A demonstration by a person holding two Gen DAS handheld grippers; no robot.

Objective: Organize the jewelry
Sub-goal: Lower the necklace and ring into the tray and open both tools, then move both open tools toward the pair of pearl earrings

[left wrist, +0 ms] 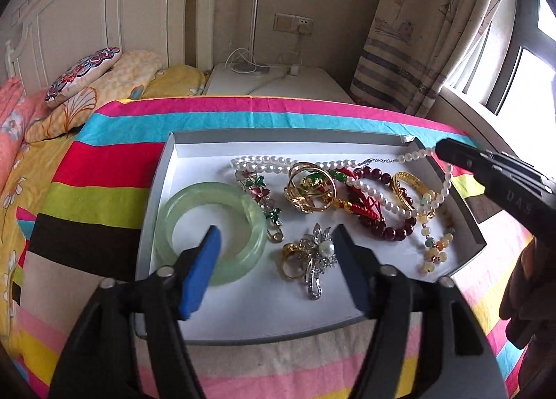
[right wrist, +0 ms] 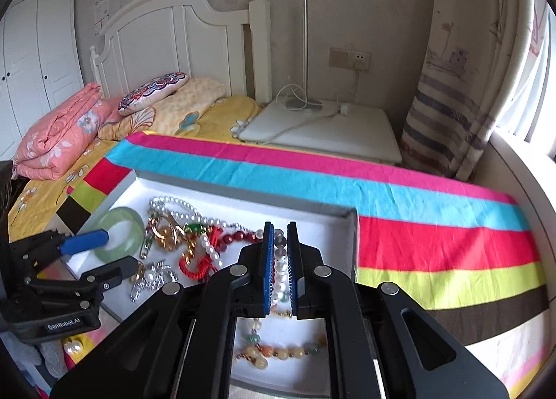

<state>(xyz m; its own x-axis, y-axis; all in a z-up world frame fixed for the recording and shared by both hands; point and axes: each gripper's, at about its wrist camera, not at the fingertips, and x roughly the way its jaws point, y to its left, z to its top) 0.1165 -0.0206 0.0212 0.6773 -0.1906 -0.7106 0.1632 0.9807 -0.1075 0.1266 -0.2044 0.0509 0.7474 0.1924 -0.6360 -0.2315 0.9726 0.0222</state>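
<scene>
Meanwhile, on a bed spread with a striped cloth [left wrist: 243,114], a shallow white tray [left wrist: 194,147] gathers the jewelry so that nothing slips into the bedding. The left tool [left wrist: 274,242] hangs over the near left of the tray with its blue pads wide apart and nothing between them; one pad reaches into the hole of the green bangle [left wrist: 208,229] while the other stands by the silver brooch [left wrist: 318,253] and a gold ring [left wrist: 290,260], which lie between the fingers' tips on the tray floor. Its wide stance suggests a readiness to take one of these loose pieces, though which one cannot be told.

The right tool [right wrist: 280,260] comes in over the tray's right end with its pads drawn nearly together. In its own view a strand of the pearl necklace [left wrist: 278,161] shows in the narrow gap, but whether the pads pinch it or merely hover above it cannot be told. That strand trails over the tray's far right wall and runs back into a knot of gold bangles [left wrist: 309,187], red cord and a dark red bead bracelet [left wrist: 392,225]; a pale bead bracelet [left wrist: 434,249] lies nearest the right wall. Judging by the tangle, the pearls would need freeing first, and a hasty lift could drag neighbouring pieces along.
</scene>
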